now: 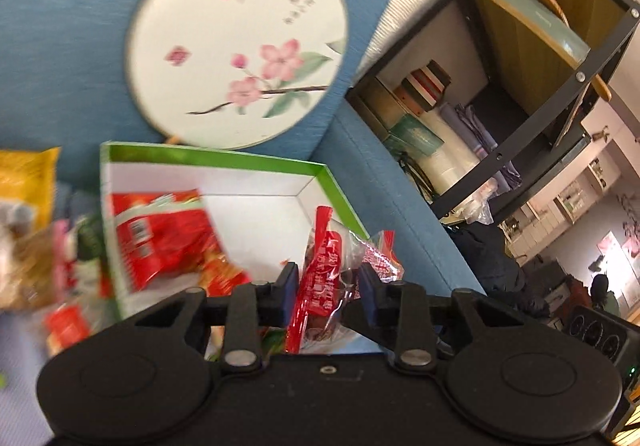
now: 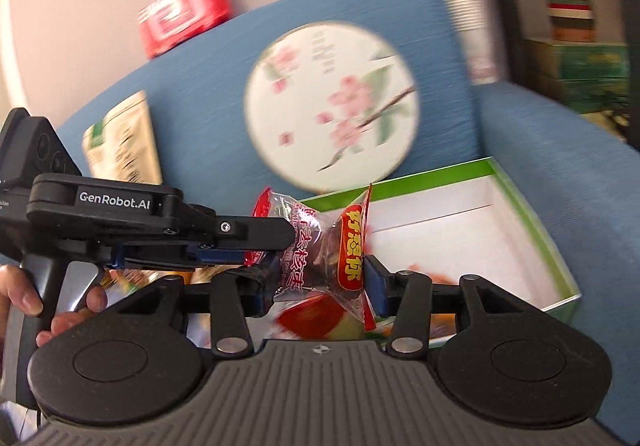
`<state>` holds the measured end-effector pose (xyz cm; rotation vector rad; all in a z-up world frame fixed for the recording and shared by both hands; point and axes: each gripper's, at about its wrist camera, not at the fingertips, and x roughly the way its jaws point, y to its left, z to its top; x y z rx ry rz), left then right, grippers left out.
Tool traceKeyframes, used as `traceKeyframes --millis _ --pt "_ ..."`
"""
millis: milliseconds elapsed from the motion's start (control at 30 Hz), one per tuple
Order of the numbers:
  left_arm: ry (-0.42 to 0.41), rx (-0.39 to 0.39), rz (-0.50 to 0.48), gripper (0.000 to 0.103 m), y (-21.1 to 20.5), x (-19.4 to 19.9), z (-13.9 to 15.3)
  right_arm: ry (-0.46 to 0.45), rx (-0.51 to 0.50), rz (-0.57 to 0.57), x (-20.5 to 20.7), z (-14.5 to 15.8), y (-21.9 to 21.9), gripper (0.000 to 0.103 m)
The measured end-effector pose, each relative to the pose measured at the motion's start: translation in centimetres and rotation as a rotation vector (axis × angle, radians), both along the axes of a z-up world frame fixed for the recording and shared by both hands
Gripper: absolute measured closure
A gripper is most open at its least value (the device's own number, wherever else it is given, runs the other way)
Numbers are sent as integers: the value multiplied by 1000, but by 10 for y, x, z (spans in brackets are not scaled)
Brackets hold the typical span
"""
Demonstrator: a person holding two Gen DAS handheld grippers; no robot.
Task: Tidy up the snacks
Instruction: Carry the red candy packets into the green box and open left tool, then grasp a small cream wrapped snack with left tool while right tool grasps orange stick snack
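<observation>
Snack packet (image 2: 320, 254) of clear plastic with red ends and red lettering hangs in the air, above the near edge of a shallow white cardboard box with a green rim (image 2: 532, 206) that lies on a blue sofa (image 2: 560, 150). Both grippers hold it. In the right wrist view its long axis runs roughly across the picture, and the right gripper (image 2: 320, 278) has its jaws pinching the two sides of the packet, while the left gripper (image 2: 276, 238) comes in from the left, jaws pressed together on one red end. The left wrist view shows the left gripper (image 1: 328, 278) from behind, the packet (image 1: 328, 270) standing upright between its fingers, its lower end cut off behind the black body. That view alone shows a red bag (image 1: 160, 238) inside the box; everything left of the box is blurred. A round fan painted with pink blossoms (image 1: 236, 42) leans on the sofa back.
</observation>
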<state>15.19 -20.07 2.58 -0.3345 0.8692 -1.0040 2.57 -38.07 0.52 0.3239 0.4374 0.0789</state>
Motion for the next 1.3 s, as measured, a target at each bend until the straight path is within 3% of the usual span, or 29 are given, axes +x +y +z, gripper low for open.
traceKeyframes --millis 300,333,367,400,433,467,600,800,1000,1133,1300 --pt "-22 56 -26 101 -46 19 -15 8 32 -95 13 -19 -33 25" --pt "-33 70 -21 98 -47 20 -17 9 32 -100 16 -23 -33 24" --pt "-44 86 -14 71 -47 20 -19 8 24 -105 17 -26 -33 22" --pt "-52 102 -4 14 -47 19 -20 11 -2 -105 20 -31 -30 17" --pt "-59 108 14 0 -43 17 -21 16 -33 -107 21 -34 -27 7" --pt "-73 106 38 0 -38 14 -20 32 -68 -103 23 -37 -24 0" --pt "-86 88 80 0 -11 7 -9 55 -193 -111 17 -38 -6 0" --pt "-86 99 185 0 49 -9 8 -11 -174 -87 -7 -15 13 0" --pt "-17 127 357 0 123 -22 -3 -25 -160 24 -21 -6 53 0" --pt "22 177 412 0 159 -27 -25 12 -119 116 -23 -15 84 0" --pt "80 206 423 0 174 -22 -48 104 -97 205 -15 -32 122 0"
